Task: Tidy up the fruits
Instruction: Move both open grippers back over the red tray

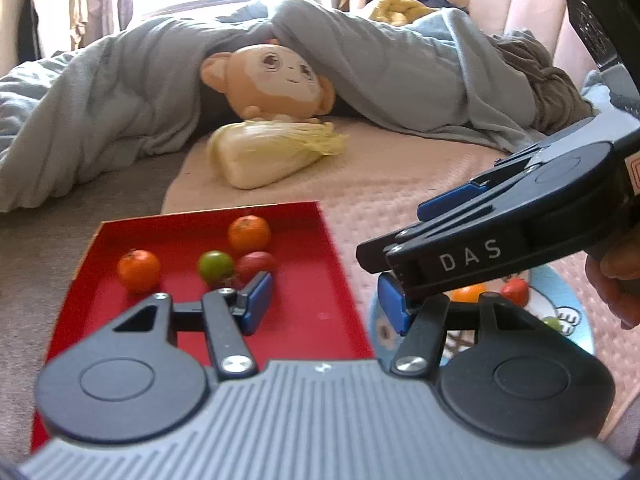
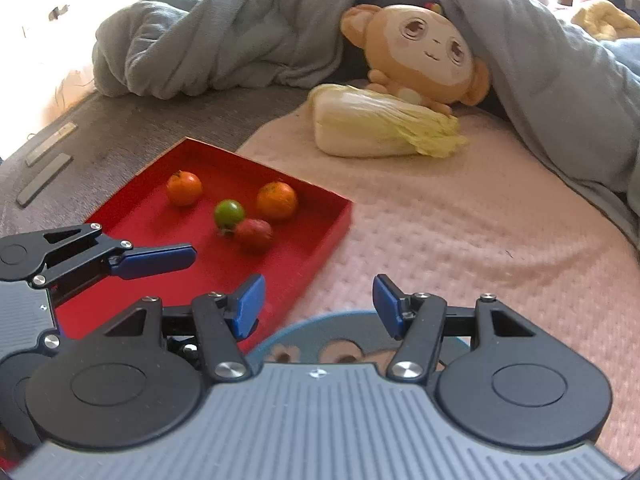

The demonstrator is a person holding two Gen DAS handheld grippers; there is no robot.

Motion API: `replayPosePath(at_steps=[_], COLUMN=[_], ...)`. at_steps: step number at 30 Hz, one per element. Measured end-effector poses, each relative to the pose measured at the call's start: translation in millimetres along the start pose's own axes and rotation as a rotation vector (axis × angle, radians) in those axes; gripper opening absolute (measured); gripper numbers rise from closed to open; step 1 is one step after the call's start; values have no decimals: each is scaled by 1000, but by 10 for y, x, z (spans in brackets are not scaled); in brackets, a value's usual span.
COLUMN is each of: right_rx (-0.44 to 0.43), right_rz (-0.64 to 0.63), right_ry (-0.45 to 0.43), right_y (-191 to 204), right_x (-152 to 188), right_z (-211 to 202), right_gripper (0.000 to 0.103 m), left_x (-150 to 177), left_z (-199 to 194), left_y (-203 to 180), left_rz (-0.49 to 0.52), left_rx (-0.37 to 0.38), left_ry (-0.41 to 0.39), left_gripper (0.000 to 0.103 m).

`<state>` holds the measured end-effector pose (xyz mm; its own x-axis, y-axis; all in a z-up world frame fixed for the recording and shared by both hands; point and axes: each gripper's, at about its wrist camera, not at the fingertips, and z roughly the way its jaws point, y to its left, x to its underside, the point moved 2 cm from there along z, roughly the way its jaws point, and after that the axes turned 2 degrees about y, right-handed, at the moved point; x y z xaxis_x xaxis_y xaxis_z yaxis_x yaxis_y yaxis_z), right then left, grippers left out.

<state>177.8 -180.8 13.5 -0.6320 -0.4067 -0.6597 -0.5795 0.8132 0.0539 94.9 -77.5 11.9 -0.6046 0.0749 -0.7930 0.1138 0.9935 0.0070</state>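
On pink quilted bedspread [image 2: 460, 232]: shallow red rectangular tray [image 2: 320, 236] is seen w/ 4 small round fruits inside – 2 orange ones [image 2: 184, 188] [image 2: 277, 201], 1 green [image 2: 229, 213], 1 red [image 2: 253, 234]. Green and red are touching; oranges sit apart, toward tray's far side.

Round light-blue cartoon-print plate [image 1: 576, 312] is seen just right of tray; on it an orange fruit [image 1: 466, 294], a red fruit [image 1: 515, 291] and a bit of green [image 1: 554, 323] are visible, mostly hidden by gripper parts.

Left gripper [image 1: 326, 304]: jaws wide open, nothing held, hovering over tray's near right corner. Right gripper [image 2: 318, 306]: jaws wide open, nothing held, positioned over plate's far edge; in left-wrist view its blue-padded fingers [image 1: 394, 308] are seen reaching in from the right, above the plate.

Bkgd: napa cabbage [image 2: 380, 124] lying on bedspread, orange monkey plush toy [image 2: 420, 52] touching it from behind, under grey-blue crumpled blanket [image 2: 240, 28].
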Motion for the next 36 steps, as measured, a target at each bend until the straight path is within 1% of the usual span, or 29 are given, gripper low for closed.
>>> replayPosePath(at_steps=[9,15,20,28,31,36], right_rx=[-40,-49,-44,-13,3,8], right_rz=[-41,-58,-76,-95,-100,-110], right_ry=[1,20,42,78,96,101], right_y=[326,462,526,556,546,600], right_x=[-167,-223,-237,-239,-233,-269], right_z=[197,369,503,773,886,1036], right_gripper=[65,65,65,65,65,65], left_x=[77,176,233,278,278,286], left_z=[-20,49,98,180,162,134], left_y=[430,789,960,1030,1050,1025], left_rz=[-40,-111,-160,-187,-197,-174], left_rx=[-67,-125,-156,-161,-139,-123], left_ry=[3,29,43,63,56,50], left_gripper=[61,61,61,61,61,61])
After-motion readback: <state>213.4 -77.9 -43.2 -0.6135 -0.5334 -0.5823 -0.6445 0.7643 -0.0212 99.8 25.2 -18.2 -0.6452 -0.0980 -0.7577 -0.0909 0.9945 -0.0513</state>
